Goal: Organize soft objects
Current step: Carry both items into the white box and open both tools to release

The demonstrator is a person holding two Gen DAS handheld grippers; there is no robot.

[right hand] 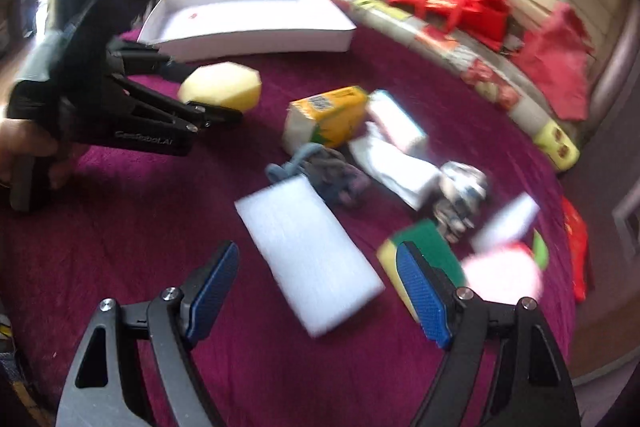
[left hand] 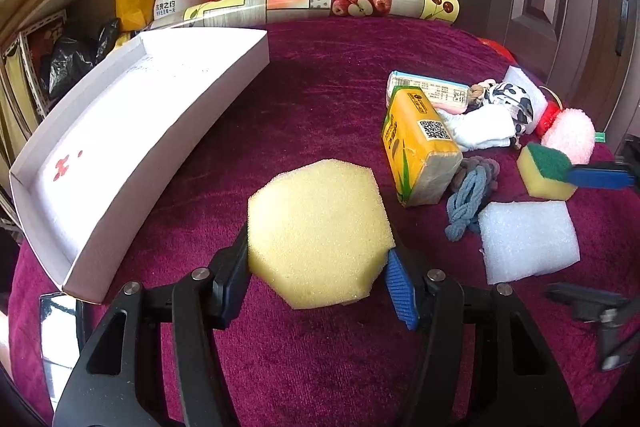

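Both grippers are built the same way: black plastic arms with triangular cut-outs, joined by round silver screws. The left gripper (left hand: 318,273) carries blue ribbed pads (left hand: 400,291) on the inside of its fingers. The right gripper (right hand: 316,291) has the same blue pads (right hand: 214,291), with a fine grid texture. In the right wrist view, the left gripper's black body shows grey lettering on its side, and a hand (right hand: 24,151) grips its dark handle at the left edge.

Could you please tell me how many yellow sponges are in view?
2: a plain yellow sponge clamped in the left gripper, and a green-topped sponge on the cloth at right. Others may hide under the pile.
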